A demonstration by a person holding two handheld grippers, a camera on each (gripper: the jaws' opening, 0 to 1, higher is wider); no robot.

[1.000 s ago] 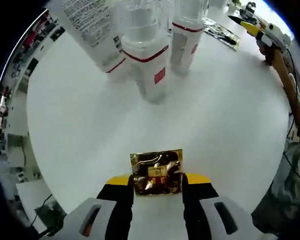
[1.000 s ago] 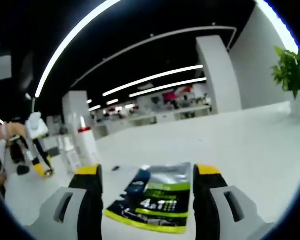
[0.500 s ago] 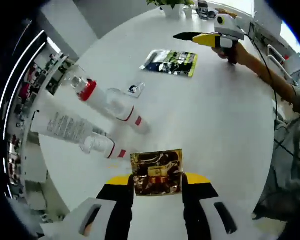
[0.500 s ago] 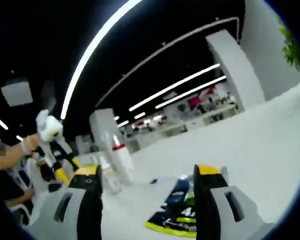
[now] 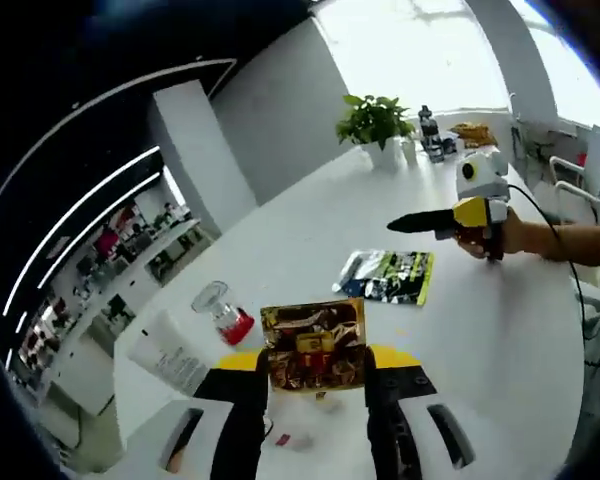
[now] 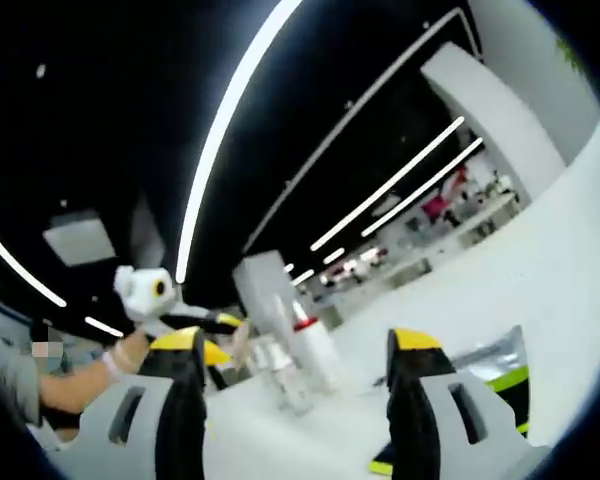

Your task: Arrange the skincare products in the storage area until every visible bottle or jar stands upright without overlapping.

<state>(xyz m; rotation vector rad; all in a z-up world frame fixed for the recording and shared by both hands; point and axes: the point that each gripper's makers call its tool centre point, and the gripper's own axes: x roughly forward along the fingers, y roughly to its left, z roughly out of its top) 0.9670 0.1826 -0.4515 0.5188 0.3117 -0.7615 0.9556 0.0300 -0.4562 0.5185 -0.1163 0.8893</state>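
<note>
Gold sachet (image 5: 313, 346) stays clamped in your left tool (image 5: 315, 372), bottles (image 5: 223, 313) ahead-left; your right tool (image 6: 298, 362) gapes empty.

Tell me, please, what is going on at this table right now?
A person works with tongs in each hand. The left tongs are shut on a gold sachet, lifted over the white table. The right tongs are open and empty above a green pouch. A red-capped bottle lies nearby.
</note>
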